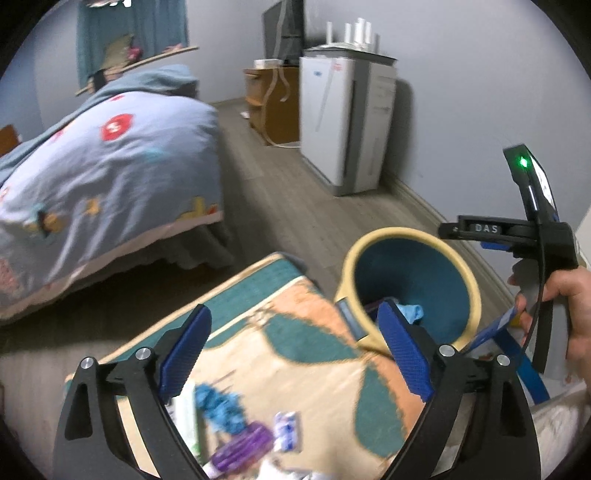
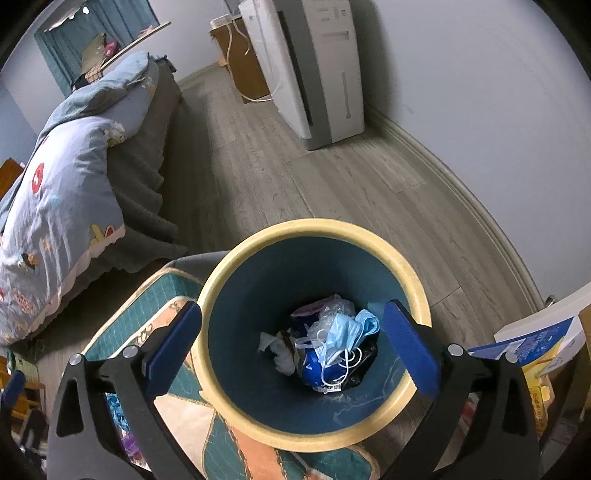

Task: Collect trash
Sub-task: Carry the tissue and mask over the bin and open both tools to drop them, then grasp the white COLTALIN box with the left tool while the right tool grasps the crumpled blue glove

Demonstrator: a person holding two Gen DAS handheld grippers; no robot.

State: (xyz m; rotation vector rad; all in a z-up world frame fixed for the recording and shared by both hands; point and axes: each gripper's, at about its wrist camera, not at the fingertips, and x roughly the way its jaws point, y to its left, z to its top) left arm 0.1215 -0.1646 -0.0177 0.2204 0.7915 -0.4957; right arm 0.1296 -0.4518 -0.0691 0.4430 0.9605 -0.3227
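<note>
We see a bedroom with grey wood-plank flooring (image 2: 332,192) and pale grey walls (image 2: 461,92). A bed under a blue-grey quilt with red and yellow cartoon patches (image 1: 110,158) fills the left side, teal curtains (image 1: 129,33) hang behind it, and a tall white and grey appliance cabinet (image 1: 347,122) stands against the far wall beside a low brown wooden stand (image 1: 275,103). White cylinders sit on top of the cabinet; its small label is too blurred for us to read.

Nearer to us lies a quilted mat patterned in teal, orange and cream (image 1: 295,350). The round waste bin with a cream rim and dark teal inside (image 2: 314,232) stands at the mat's right edge. At its bottom lie a crumpled light-blue face mask (image 2: 351,328), white tissue (image 2: 279,350), clear plastic wrapping and a dark blue wrapper.

Our right gripper (image 2: 291,350) hovers over the bin's mouth, blue pads spread wide, nothing between them. From the left camera we read "DAS" on its black body (image 1: 487,229), with a green light above.

Our left gripper (image 1: 295,354) is also wide apart and empty, over the mat. Below it, blurred, lie loose scraps: a blue crumpled piece (image 1: 221,406), a purple ridged wrapper (image 1: 240,450) and a white packet with blue print (image 1: 286,432), unreadable. A blue-covered book (image 2: 532,343) sits on a white ledge at the right; its writing is too small to make out.
</note>
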